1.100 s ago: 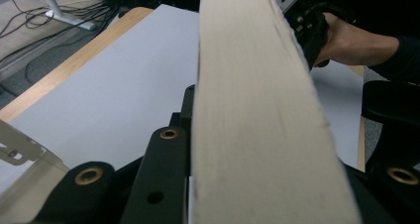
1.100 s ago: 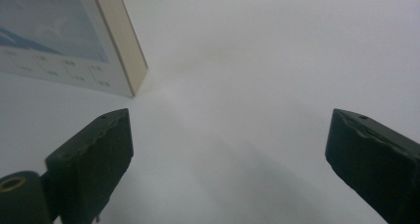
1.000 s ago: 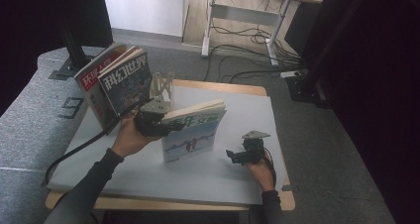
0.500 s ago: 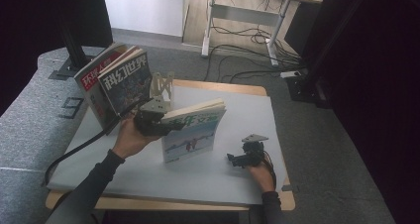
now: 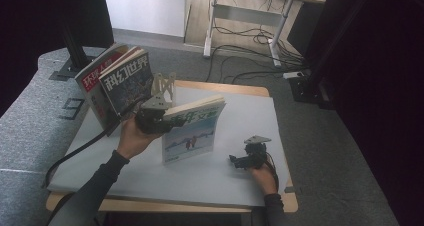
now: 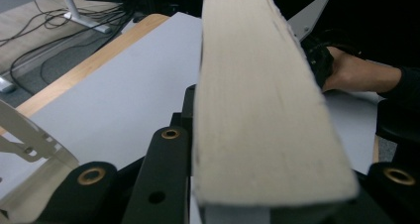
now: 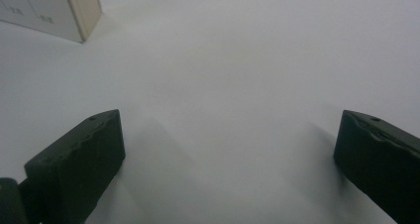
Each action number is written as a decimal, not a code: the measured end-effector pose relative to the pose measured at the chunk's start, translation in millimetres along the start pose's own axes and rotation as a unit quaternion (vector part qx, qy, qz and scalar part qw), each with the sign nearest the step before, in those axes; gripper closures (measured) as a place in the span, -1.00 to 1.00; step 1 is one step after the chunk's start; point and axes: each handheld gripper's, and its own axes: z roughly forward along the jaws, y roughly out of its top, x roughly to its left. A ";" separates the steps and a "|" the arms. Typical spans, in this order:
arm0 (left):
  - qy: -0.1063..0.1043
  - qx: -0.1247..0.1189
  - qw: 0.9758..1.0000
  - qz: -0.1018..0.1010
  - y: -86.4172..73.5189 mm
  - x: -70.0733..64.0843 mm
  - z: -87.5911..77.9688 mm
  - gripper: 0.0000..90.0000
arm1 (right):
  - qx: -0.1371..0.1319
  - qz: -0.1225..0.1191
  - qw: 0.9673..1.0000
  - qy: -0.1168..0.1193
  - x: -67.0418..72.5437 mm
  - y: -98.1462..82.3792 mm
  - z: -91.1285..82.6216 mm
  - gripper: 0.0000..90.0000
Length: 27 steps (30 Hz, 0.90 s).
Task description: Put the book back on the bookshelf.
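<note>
1. Pale-blue covers mark the book (image 5: 192,131) in the high view: it stands upright on the white sheet of the table (image 5: 150,178), clamped near its top corner by the left gripper (image 5: 159,117). Two more magazines (image 5: 117,83) lean in a metal rack (image 5: 164,83) at the table's back left. The right gripper (image 5: 247,158) rests low on the sheet, well apart from the book, to its right.

2. Left gripper view: the book's cream page edge (image 6: 252,100) runs up between the two black jaws, which press on its covers from both sides. Part of the rack (image 6: 29,140) shows at the left, and the other hand (image 6: 356,73) lies farther off.

3. Right gripper view: the jaws stand wide apart with nothing between them, only the bare sheet (image 7: 223,75); a corner of the book (image 7: 81,11) shows at the upper left.

4. Judged from this, the step in hand is carrying the book toward the rack. The next move calls for lifting it clear of the sheet, keeping it upright, and sliding it in beside the leaning magazines without knocking them.
</note>
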 end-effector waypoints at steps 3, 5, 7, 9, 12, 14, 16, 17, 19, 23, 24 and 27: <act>0.004 0.000 1.000 -0.001 1.0 0.9 -3.3 0.65 | 0.000 0.000 1.000 0.000 0.0 0.0 0.0 -1.00; 0.008 0.001 1.000 -0.003 2.1 2.4 -7.7 0.65 | 0.000 0.000 1.000 0.000 0.0 0.0 0.0 -1.00; 0.012 0.000 1.000 -0.005 3.3 3.7 -11.9 0.65 | 0.000 0.000 1.000 0.000 0.0 0.0 0.0 -1.00; 0.017 -0.001 1.000 -0.008 4.6 5.4 -17.9 0.65 | 0.000 -0.001 1.000 0.000 -0.1 -0.1 0.1 -1.00; 0.022 -0.003 1.000 -0.010 5.0 6.9 -22.8 0.65 | -0.001 -0.001 1.000 0.000 -0.1 -0.1 0.1 -1.00; 0.030 -0.004 0.999 -0.014 5.0 9.1 -28.5 0.65 | -0.001 -0.001 1.000 0.000 -0.1 -0.1 0.1 -1.00; 0.033 -0.004 0.999 -0.015 5.1 10.2 -31.3 0.65 | -0.001 -0.001 1.000 0.000 -0.1 -0.1 0.1 -1.00; 0.036 -0.005 0.999 -0.017 5.0 11.2 -33.5 0.65 | -0.001 -0.001 1.000 0.000 -0.1 -0.1 0.1 -1.00; 0.044 -0.008 0.999 -0.021 4.6 14.0 -39.7 0.65 | -0.001 -0.001 1.000 0.000 -0.1 -0.1 0.1 -1.00; 0.052 -0.013 0.998 -0.030 3.6 18.0 -47.8 0.65 | -0.001 -0.001 1.000 0.000 -0.1 -0.1 0.1 -1.00; 0.053 -0.016 0.998 -0.033 3.2 19.3 -50.3 0.65 | -0.001 -0.001 1.000 0.000 -0.1 -0.1 0.1 -1.00; 0.058 -0.019 0.997 -0.040 1.5 23.9 -58.5 0.65 | -0.001 -0.001 1.000 0.000 -0.1 -0.1 0.1 -1.00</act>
